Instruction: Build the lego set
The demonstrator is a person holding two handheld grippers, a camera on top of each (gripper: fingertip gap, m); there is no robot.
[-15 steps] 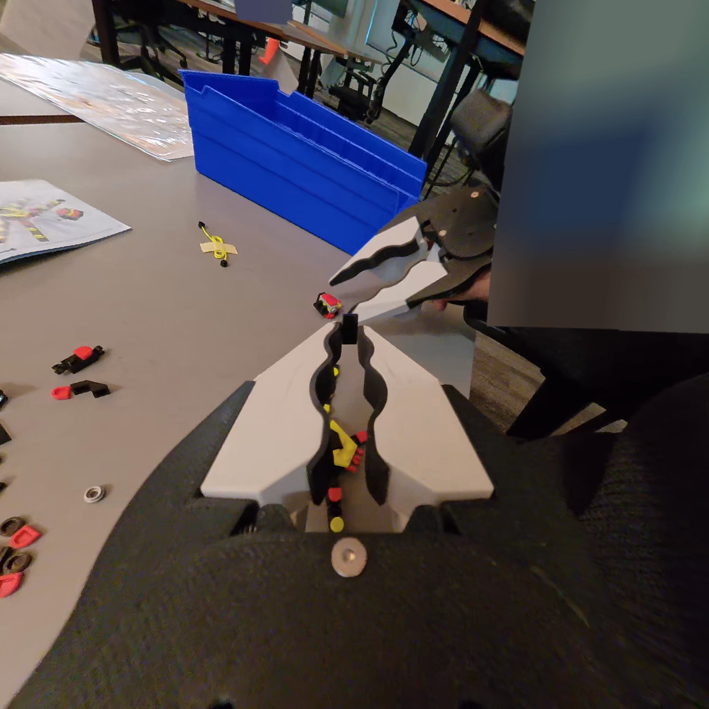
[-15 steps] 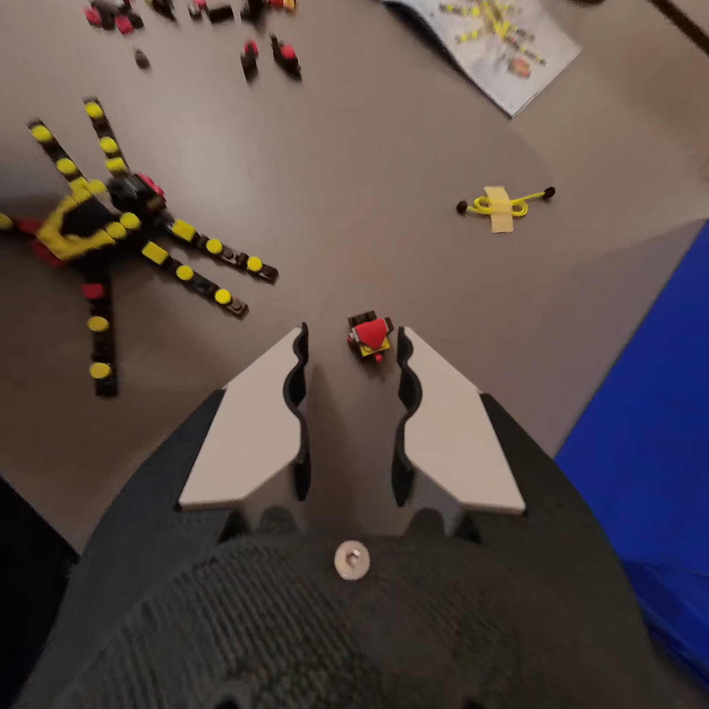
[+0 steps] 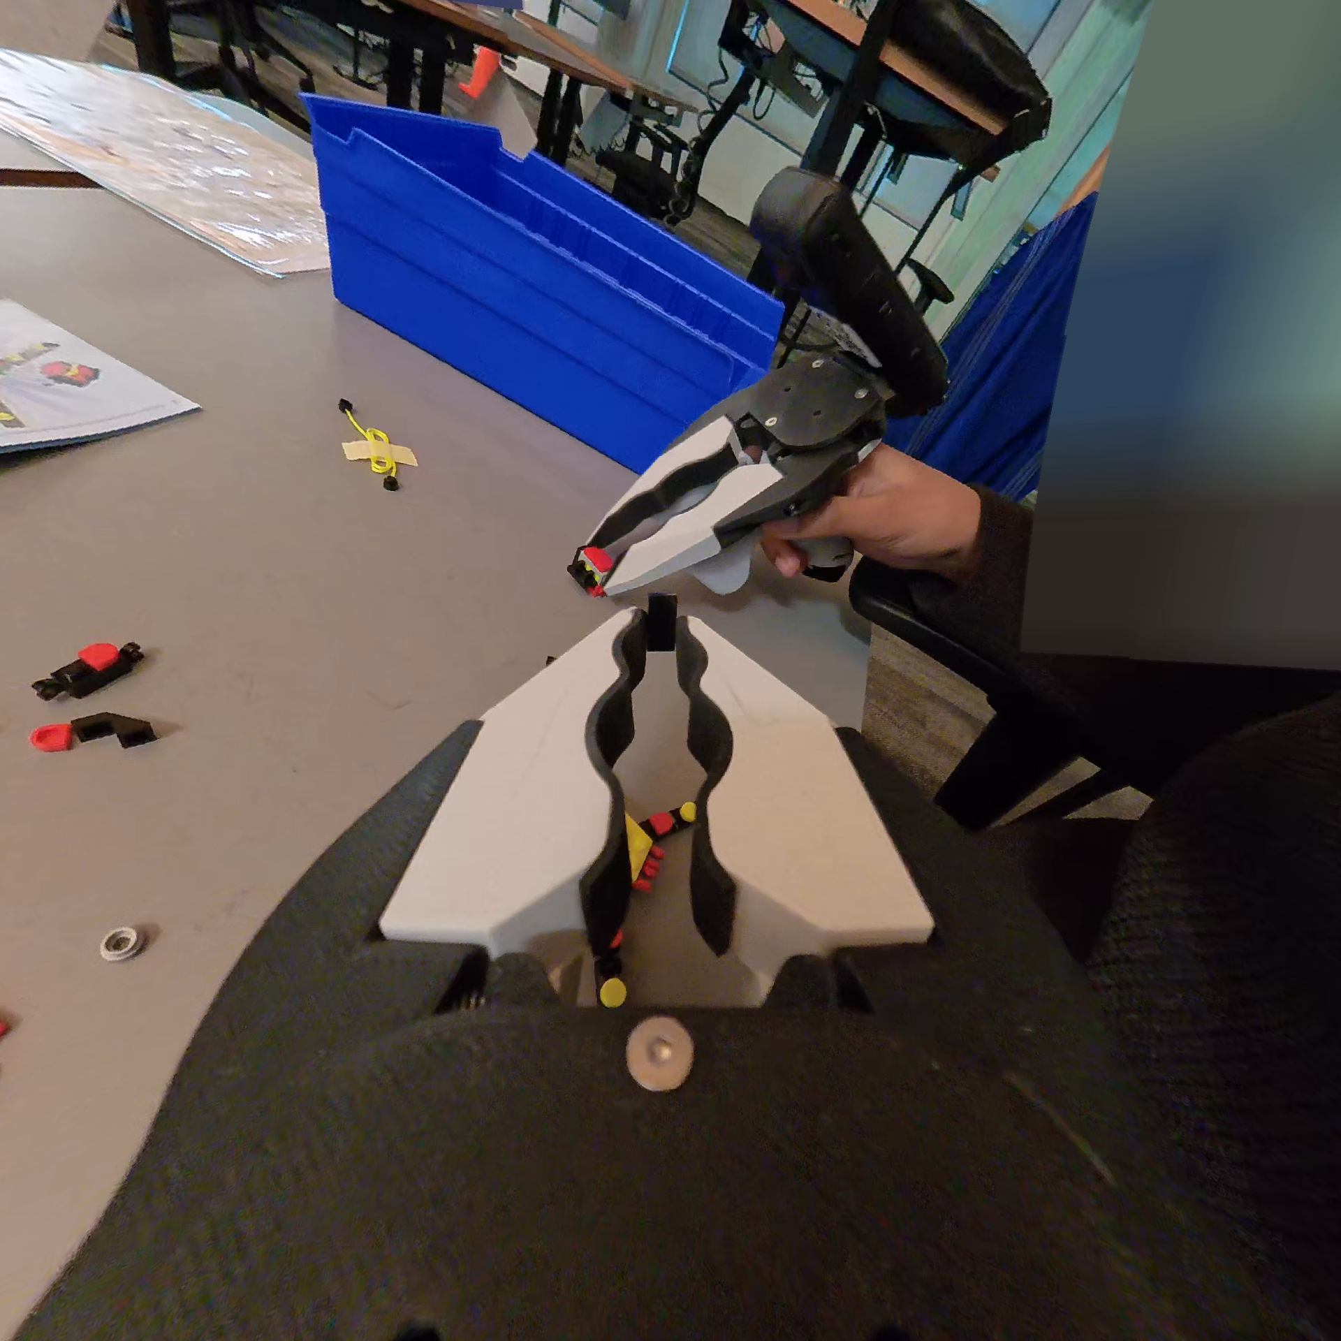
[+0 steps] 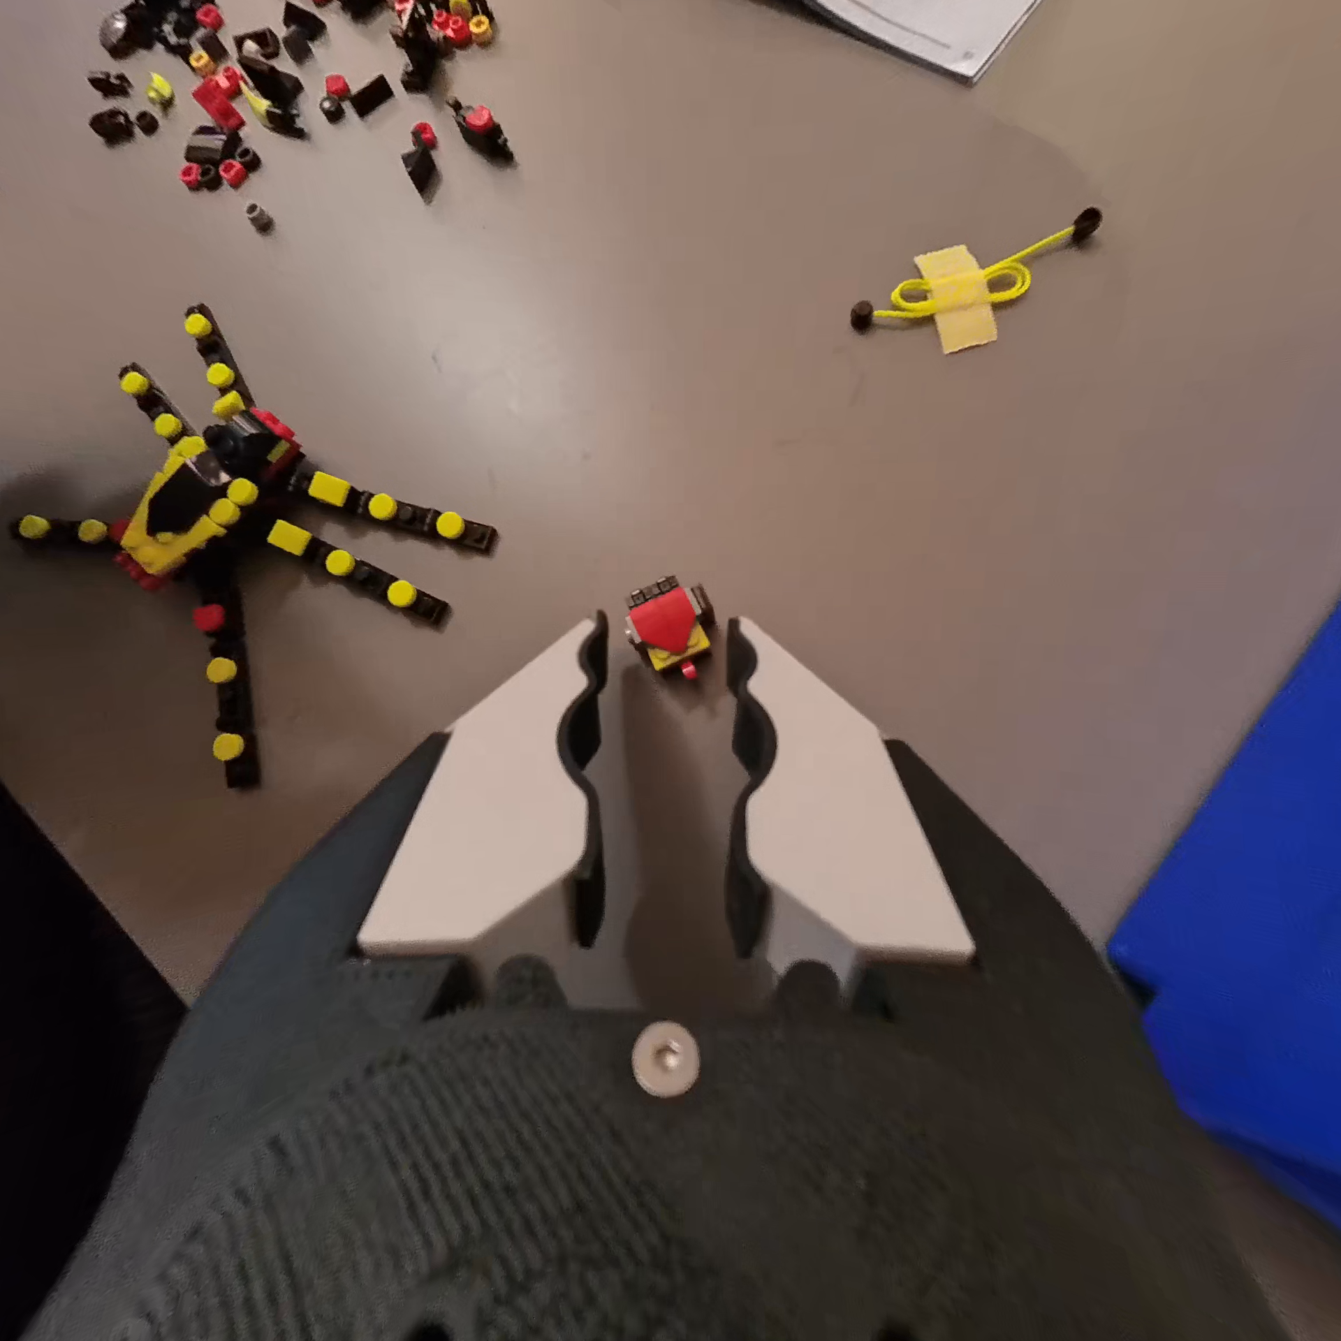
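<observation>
On my left, a black-and-yellow spider-shaped lego model (image 4: 196,508) lies flat on the grey table (image 4: 726,363), loose red and black bricks (image 4: 239,94) beyond it. My left gripper (image 3: 659,630) pinches a small black brick (image 3: 660,620) at its tips. My right gripper (image 4: 664,631) stands apart around a small red, yellow and black lego block (image 4: 666,630), not touching. A blue plastic bin (image 4: 1248,943) sits rightmost.

Grey table (image 4: 726,363), spider-like lego model (image 4: 210,508), loose bricks (image 4: 239,94), blue bin (image 3: 537,290), perhaps instruction booklets (image 3: 65,384).
</observation>
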